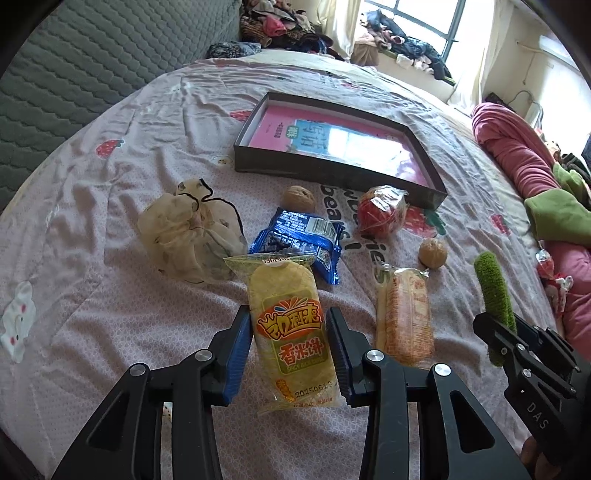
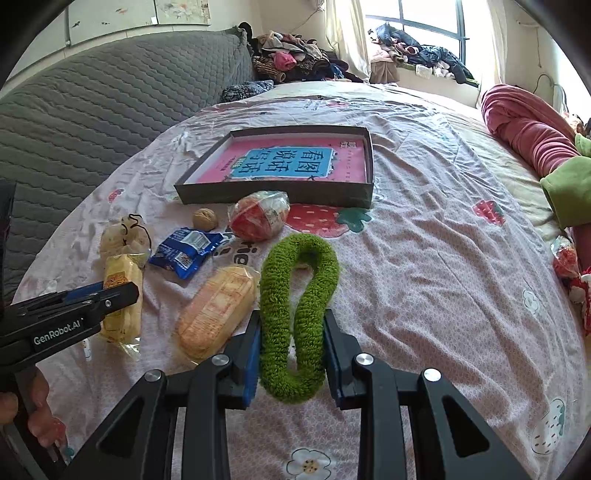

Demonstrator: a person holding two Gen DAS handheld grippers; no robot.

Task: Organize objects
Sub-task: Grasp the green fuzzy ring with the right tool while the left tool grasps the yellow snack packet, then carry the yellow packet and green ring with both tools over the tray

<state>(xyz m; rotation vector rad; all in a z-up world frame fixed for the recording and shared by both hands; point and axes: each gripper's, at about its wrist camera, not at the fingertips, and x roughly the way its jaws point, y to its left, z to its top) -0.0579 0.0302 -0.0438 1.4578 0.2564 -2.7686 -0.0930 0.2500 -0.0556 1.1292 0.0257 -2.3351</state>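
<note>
Two grippers are above the bed (image 2: 424, 258). Left gripper (image 1: 290, 350) pinches a yellow snack pack (image 1: 286, 328). Right gripper (image 2: 291, 354) pinches a green fuzzy loop (image 2: 295, 295)

- A lived-in home bedroom, seen across a bed.
- The bed sheet (image 2: 424, 258) is pinkish with printed strawberries and flowers, wrinkled from use.
- A grey quilted headboard (image 2: 92, 122) runs along one side.
- Heaped clothes (image 2: 291, 59) lie at the far corner, and more clothes (image 2: 424, 51) cover the windowsill.
- A curtained window (image 2: 432, 22) lets in daylight.
- A rolled pink blanket (image 2: 528, 129) lies at the bed's edge.
</note>
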